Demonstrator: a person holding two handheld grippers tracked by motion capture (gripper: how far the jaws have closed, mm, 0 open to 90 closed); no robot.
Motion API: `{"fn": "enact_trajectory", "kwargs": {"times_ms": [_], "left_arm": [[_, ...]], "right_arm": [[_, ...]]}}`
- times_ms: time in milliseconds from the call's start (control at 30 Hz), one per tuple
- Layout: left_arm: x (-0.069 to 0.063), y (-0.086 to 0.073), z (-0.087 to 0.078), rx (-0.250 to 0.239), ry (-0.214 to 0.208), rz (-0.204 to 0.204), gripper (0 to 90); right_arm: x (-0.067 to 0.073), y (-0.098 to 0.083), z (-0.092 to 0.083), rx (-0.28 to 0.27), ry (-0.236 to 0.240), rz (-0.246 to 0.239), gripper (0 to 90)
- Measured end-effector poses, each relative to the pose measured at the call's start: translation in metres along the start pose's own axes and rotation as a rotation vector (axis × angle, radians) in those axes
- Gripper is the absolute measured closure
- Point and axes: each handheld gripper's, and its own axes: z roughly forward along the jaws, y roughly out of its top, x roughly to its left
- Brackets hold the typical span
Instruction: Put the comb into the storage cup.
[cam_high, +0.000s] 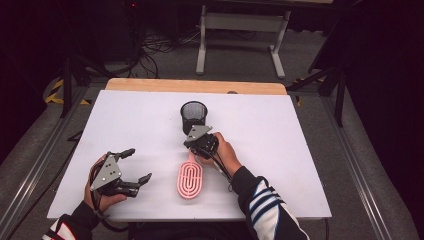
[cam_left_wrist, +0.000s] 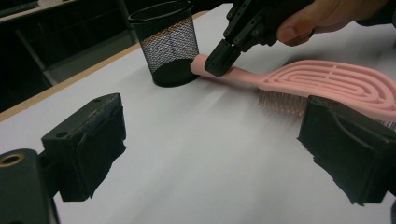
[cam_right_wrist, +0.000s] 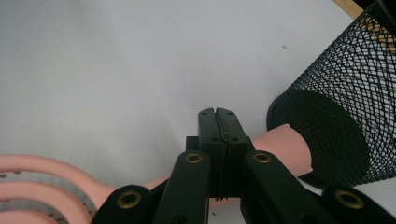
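Observation:
A pink hairbrush (cam_high: 190, 180) lies on the white table, its handle pointing at a black mesh cup (cam_high: 194, 114). My right gripper (cam_high: 192, 145) is shut, its jaws pressed together with nothing between them. Its tips (cam_left_wrist: 219, 63) rest on top of the brush handle (cam_left_wrist: 243, 74), close to the cup (cam_left_wrist: 168, 42). In the right gripper view the closed jaws (cam_right_wrist: 217, 114) cross over the handle (cam_right_wrist: 280, 149), whose end touches the cup's base (cam_right_wrist: 345, 121). My left gripper (cam_high: 138, 165) stands open at the front left, aimed at the brush head (cam_left_wrist: 327, 81); the left gripper (cam_left_wrist: 215, 140) holds nothing.
The white tabletop (cam_high: 300, 150) has a wooden strip (cam_high: 195, 86) along its far edge. Beyond it stand a grey desk frame (cam_high: 240, 30) and cables on the floor. Metal rails run along both sides of the table.

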Motion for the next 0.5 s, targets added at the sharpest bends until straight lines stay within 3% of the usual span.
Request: {"fn": "enact_trajectory", "kwargs": {"times_ms": [133,500], "left_arm": [[-0.0001,0.0,0.0004,0.003,0.0,0.001,8.4],[0.001,-0.0001,-0.0002,0.004,-0.003,-0.003,8.4]], "right_arm": [[-0.0017,-0.0013,-0.0003,0.021,-0.019,0.001,90.0],[-0.0051,-0.0061,-0.0011,0.101,-0.007,0.018,90.0]]}}
